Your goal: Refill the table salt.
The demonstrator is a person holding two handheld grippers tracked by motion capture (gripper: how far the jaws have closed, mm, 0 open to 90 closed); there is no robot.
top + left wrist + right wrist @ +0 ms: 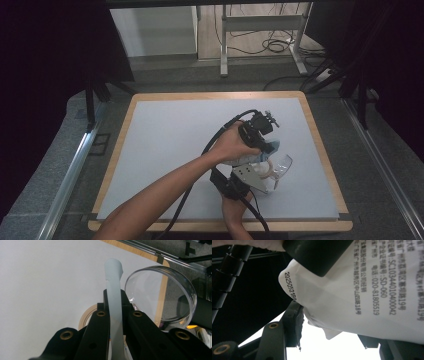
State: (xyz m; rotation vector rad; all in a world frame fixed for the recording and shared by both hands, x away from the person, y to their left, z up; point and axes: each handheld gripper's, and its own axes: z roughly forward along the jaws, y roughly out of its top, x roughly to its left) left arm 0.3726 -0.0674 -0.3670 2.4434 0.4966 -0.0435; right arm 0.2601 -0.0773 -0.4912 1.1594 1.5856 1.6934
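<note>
Currently, left tool (115,315) clamps the strip (113,287); right tool (332,327) grips the pouch (362,290) beside the dish (162,290). Uneven pulling may spill contents.

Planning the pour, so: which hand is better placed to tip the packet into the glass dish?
Right, probably. The right gripper has the printed packet between its jaws, so it can tilt it. The left gripper is shut on a thin pale strip beside the glass dish.
</note>
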